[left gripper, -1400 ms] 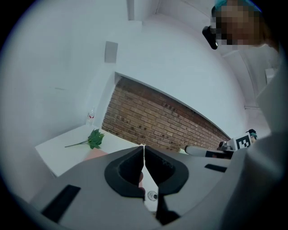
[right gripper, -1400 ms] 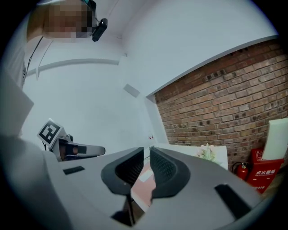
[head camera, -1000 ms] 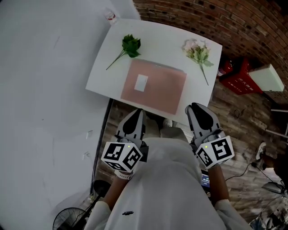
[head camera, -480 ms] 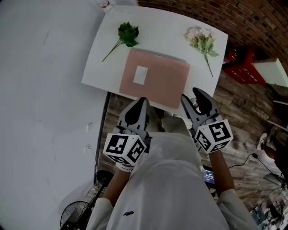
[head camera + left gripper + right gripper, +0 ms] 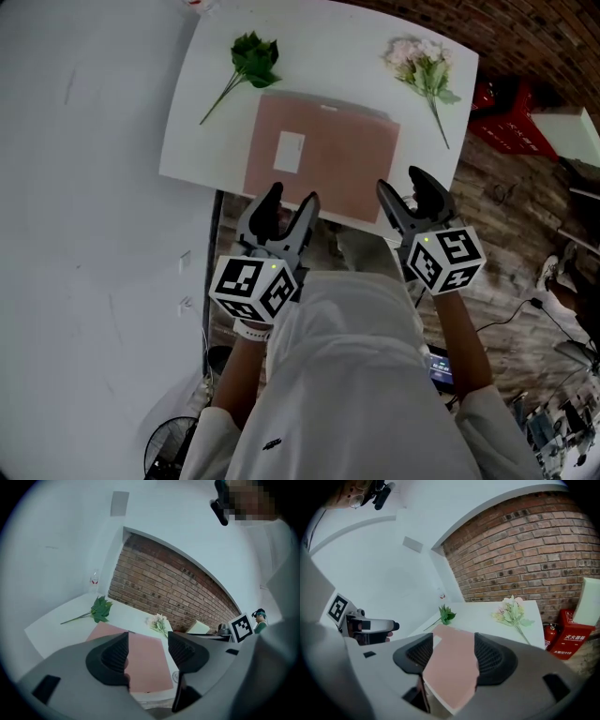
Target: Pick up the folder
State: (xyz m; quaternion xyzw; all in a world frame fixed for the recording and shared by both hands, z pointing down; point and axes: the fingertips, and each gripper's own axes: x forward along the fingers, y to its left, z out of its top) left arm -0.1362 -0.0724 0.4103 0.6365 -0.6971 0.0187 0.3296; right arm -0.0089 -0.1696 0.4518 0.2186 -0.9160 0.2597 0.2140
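Note:
A pink folder (image 5: pixel 328 159) with a white label lies flat in the middle of the white table (image 5: pixel 187 141). It also shows in the left gripper view (image 5: pixel 147 665) and the right gripper view (image 5: pixel 452 667), beyond the jaws. My left gripper (image 5: pixel 291 199) hovers at the folder's near left edge. My right gripper (image 5: pixel 401 187) hovers off its near right corner. Both pairs of jaws have just been opening and stand open, with nothing between them. The fingers (image 5: pixel 115 656) do not touch the folder.
A green leaf sprig (image 5: pixel 251 58) lies at the table's far left and a pale pink flower bunch (image 5: pixel 424 67) at the far right. A white wall runs along the left. Red boxes (image 5: pixel 511 122) stand on the wooden floor to the right.
Both grippers have moved forward to the table's near edge. The left jaws went from shut to open, and the right jaws opened wider.

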